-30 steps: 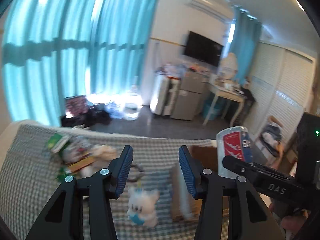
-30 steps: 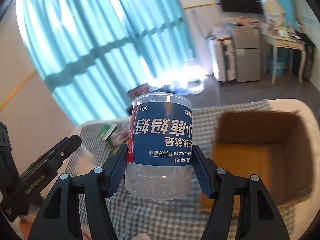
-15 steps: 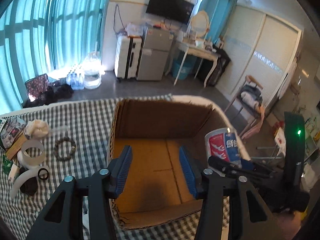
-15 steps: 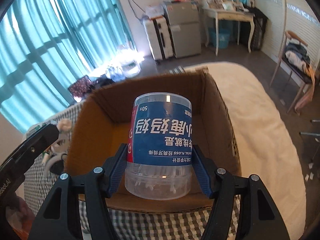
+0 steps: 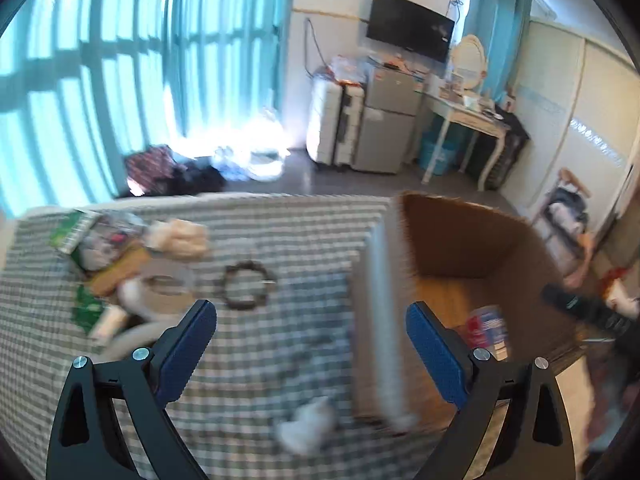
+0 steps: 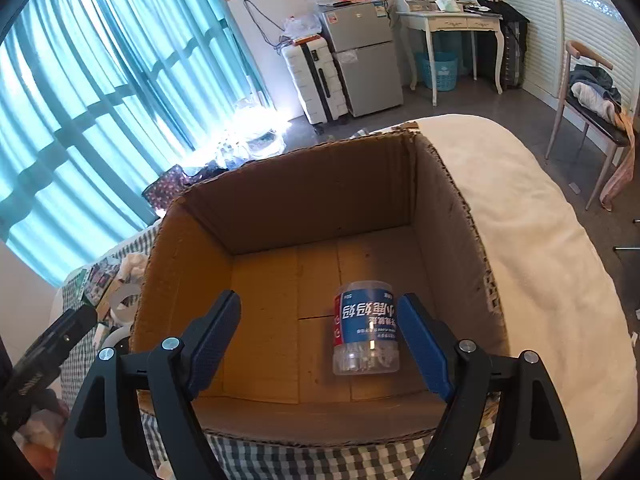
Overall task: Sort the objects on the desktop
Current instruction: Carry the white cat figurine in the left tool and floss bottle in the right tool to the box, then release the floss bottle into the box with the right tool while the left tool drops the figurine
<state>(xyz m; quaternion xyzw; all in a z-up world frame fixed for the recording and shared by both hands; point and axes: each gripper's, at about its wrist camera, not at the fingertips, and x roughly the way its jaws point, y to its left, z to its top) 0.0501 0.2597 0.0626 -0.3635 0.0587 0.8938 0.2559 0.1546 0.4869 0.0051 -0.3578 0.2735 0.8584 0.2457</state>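
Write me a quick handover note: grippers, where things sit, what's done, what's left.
Right gripper: over the box, jaws opening, nothing pressed between the pads; the floss tub is below them inside the box.
Left gripper: jaws opening, empty, above the checked cloth beside the box.
Done: tub is in the box.
Left: bead bracelet, small white plush, tape rolls and the clutter pile at the cloth's far left are outside the box. The left view is blurred, so check positions before reaching.
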